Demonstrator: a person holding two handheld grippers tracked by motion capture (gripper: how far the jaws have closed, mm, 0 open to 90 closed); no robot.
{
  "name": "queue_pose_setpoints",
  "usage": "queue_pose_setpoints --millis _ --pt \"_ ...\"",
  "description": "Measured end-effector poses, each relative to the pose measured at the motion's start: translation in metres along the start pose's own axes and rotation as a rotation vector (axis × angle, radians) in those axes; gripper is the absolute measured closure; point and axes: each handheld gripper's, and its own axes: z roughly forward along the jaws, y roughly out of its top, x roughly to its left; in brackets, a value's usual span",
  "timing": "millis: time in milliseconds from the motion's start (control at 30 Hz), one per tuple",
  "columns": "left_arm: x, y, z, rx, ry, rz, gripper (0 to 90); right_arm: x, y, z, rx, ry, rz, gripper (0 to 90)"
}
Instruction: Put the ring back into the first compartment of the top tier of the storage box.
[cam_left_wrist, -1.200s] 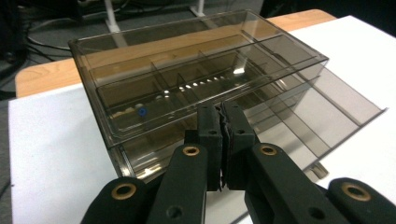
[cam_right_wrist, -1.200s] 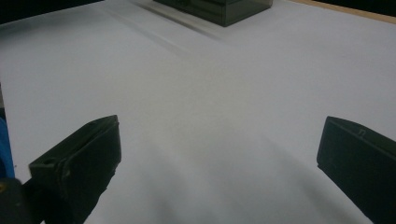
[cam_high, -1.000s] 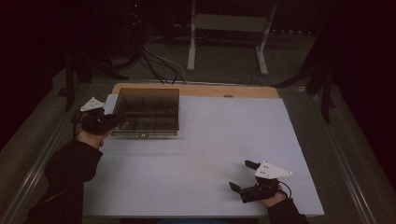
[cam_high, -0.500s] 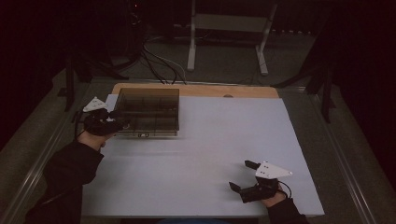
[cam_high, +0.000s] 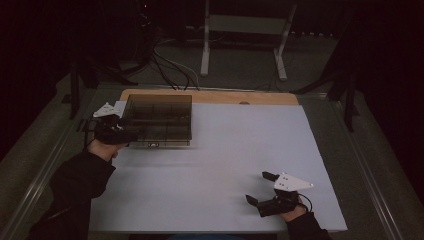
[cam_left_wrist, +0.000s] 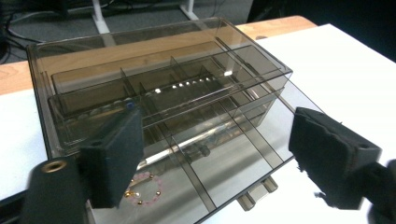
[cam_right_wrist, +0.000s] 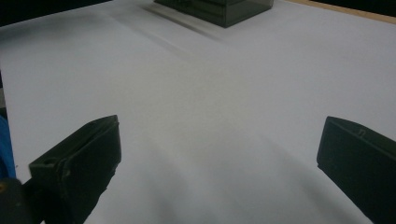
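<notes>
At the table's far left corner, my left gripper (cam_high: 131, 136), jaws just opening wide, hangs beside the smoky compartment box (cam_high: 159, 119); nothing is gripped.

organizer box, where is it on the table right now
In the high view the organizer box sits at the table's far left, beside the left gripper, whose jaws have just been opening.
</notes>
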Motion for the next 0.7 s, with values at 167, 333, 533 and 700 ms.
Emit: queue_pose_setpoints --millis 167,333,533,700 --pt "-0.004 0.005 0.0 0.001 -0.013 0.02 8.5 0.0 0.0 -0.001 -0.004 0.003 -0.005 0.0" --pt "-0.01 0.01 -0.001 -0.03 -0.041 0.054 2.5 0.0 0.001 -0.001 -0.005 0.005 -0.009 0.0" --pt "-0.016 0.014 -0.003 -0.04 -0.041 0.072 0.9 0.001 0.001 -0.001 -0.003 0.006 -0.011 0.0" --pt "-0.02 0.013 -0.003 -0.025 -0.042 0.094 0.9 0.002 0.002 -0.001 -0.006 0.002 -0.016 0.0"
